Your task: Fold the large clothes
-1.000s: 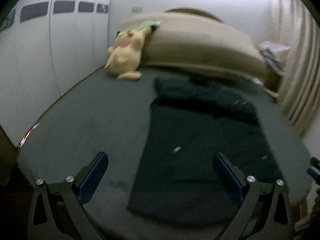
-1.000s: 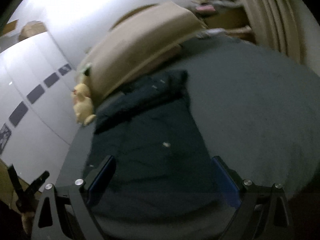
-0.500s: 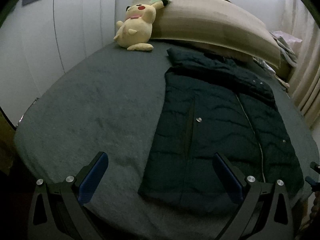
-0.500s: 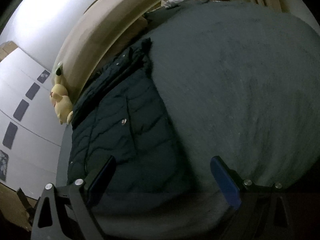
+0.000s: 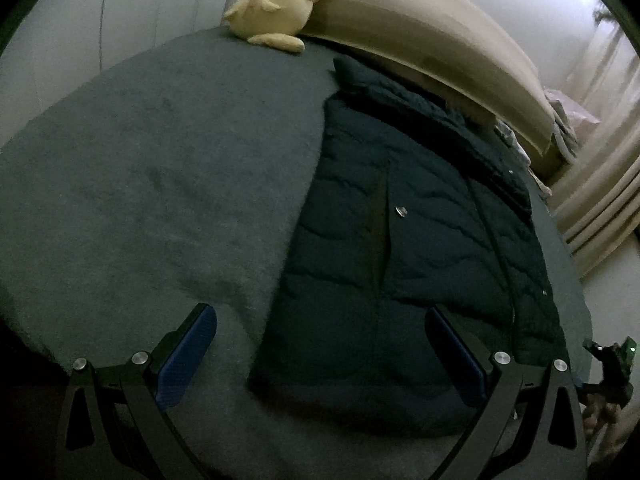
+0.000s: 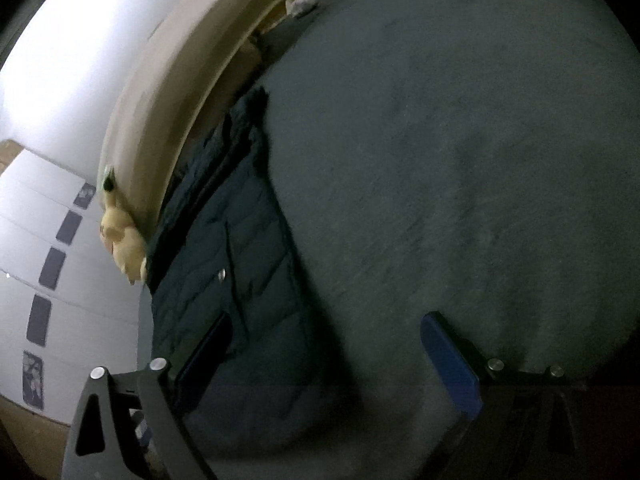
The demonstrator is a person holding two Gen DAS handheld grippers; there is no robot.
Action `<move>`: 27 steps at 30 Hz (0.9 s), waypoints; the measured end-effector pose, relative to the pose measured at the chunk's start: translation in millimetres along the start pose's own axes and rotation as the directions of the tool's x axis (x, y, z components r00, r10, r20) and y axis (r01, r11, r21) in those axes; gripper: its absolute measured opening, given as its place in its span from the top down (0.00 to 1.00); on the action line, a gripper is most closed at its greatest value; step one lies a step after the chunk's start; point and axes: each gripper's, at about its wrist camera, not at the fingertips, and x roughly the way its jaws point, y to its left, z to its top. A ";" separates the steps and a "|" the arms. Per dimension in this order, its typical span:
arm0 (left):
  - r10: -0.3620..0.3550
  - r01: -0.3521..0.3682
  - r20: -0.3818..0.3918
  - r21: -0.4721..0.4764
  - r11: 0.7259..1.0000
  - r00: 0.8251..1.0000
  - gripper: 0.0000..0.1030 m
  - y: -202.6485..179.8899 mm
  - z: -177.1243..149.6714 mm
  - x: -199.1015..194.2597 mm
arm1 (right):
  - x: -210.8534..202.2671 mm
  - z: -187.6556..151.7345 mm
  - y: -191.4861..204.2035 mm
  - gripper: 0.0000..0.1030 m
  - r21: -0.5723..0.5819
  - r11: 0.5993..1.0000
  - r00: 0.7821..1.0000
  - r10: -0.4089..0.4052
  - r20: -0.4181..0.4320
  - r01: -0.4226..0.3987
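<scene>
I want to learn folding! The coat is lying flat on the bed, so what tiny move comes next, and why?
Probably lower both grippers onto the coat's near hem. The left gripper and right gripper are wide open and empty, each straddling a near corner, so gripping there would start the fold.

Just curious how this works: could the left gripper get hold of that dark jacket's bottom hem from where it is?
Probably yes: the left gripper is open above the puffer jacket hem, with nothing between.
</scene>
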 end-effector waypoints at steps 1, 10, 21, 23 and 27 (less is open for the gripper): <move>-0.006 0.006 -0.006 -0.004 1.000 1.000 0.00 1.5 -0.9 1.3 | 5.4 -2.5 6.5 0.06 -0.037 0.999 1.000 -0.006 -0.015 0.005; -0.083 0.084 -0.049 0.013 0.996 0.995 0.12 -1.3 -14.6 11.6 | 32.2 -18.8 20.7 0.57 -0.043 0.997 0.989 0.060 -0.134 -0.067; -0.092 0.093 -0.053 0.004 0.996 0.994 0.24 6.1 -17.6 14.6 | 42.4 -10.2 18.6 0.60 -0.035 0.995 0.973 0.082 -0.213 -0.092; -0.105 0.104 -0.057 -0.022 0.994 0.993 0.61 11.6 -16.2 14.4 | 48.9 -12.3 29.6 0.78 -0.061 0.994 0.971 0.071 -0.229 -0.087; -0.151 0.150 -0.058 -0.022 0.989 0.987 0.85 12.3 -10.9 9.1 | 43.9 -14.8 42.3 0.87 -0.108 0.990 0.972 0.067 -0.225 -0.094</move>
